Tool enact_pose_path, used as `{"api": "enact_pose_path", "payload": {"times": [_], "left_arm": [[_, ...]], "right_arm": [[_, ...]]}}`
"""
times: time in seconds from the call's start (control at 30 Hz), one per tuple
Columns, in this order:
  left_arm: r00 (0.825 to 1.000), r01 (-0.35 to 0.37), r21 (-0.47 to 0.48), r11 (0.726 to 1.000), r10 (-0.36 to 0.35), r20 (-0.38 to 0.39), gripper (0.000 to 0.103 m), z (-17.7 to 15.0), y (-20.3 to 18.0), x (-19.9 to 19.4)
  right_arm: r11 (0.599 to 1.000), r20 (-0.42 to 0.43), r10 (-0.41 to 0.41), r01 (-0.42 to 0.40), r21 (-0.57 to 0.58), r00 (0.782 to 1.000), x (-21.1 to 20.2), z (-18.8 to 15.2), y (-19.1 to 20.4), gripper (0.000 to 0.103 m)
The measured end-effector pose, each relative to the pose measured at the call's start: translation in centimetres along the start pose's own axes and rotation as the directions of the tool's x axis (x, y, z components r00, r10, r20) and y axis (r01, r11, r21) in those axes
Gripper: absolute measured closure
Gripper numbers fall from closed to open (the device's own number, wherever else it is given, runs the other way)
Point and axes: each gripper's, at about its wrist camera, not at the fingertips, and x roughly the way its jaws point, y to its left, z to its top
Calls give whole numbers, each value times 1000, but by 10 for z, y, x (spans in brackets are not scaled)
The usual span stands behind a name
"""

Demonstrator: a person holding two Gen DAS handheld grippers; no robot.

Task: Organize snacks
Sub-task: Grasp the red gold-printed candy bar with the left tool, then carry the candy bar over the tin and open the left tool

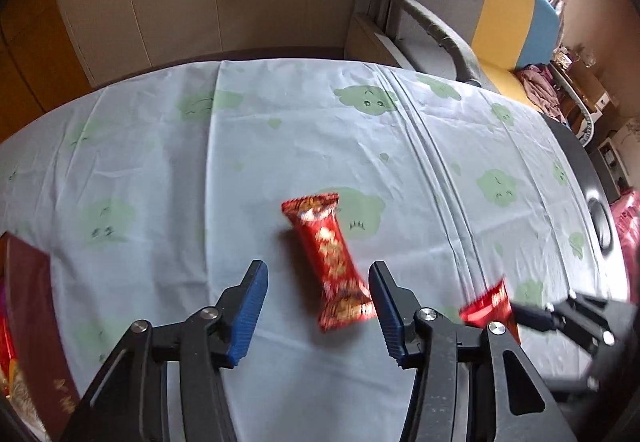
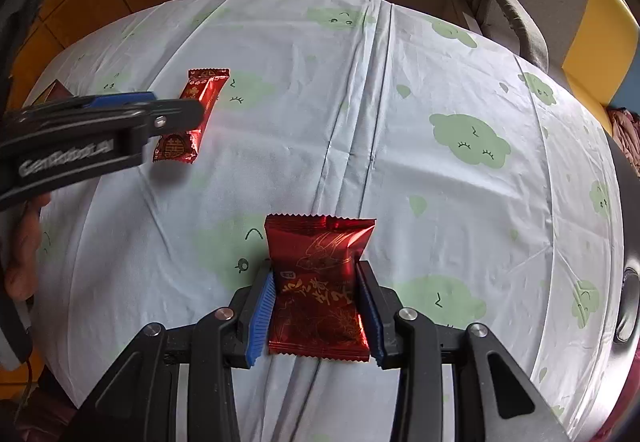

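Note:
A long red snack bar [image 1: 332, 262] lies on the pale blue tablecloth [image 1: 280, 122]. My left gripper [image 1: 317, 265] hangs over it, open, with a blue pad on each side of the bar; its right pad is close to the bar's near end. From the right wrist view the left gripper [image 2: 176, 110] crosses over that bar [image 2: 200, 98] from the left. My right gripper [image 2: 315, 266] is shut on a squarish red foil packet [image 2: 320, 282], held just above the cloth. That packet [image 1: 486, 308] also shows at the lower right of the left wrist view.
A dark red box [image 1: 36, 322] stands at the table's left edge. Beyond the far right corner is a grey, yellow and blue sofa [image 1: 500, 14] with a curved armrest. The table's dark right rim [image 1: 600, 222] shows past the cloth. A person's hand [image 2: 20, 242] holds the left tool.

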Motion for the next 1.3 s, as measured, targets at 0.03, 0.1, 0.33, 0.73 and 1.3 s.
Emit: {"api": "enact_pose_path", "payload": {"times": [0.03, 0.1, 0.33, 0.73, 1.3], "left_arm": [[1000, -6, -1, 1000, 6, -5, 51, 3, -2, 5], [1000, -12, -2, 1000, 12, -19, 53, 7, -2, 12], [999, -45, 23, 999, 44, 13, 82, -1, -2, 14], [993, -91, 126, 988, 81, 88, 82, -114, 2, -43], [982, -103, 113, 988, 82, 173, 81, -160, 8, -58]], "right_arm": [[1000, 0, -1, 1, -3, 1000, 0, 0, 0, 63], [1000, 1, -2, 2, -10, 1000, 2, 0, 1, 63], [999, 7, -18, 18, -38, 1000, 4, -2, 6, 63], [998, 20, -22, 23, -50, 1000, 5, -7, 10, 63], [993, 48, -56, 61, -97, 997, 6, -11, 21, 63]]}}
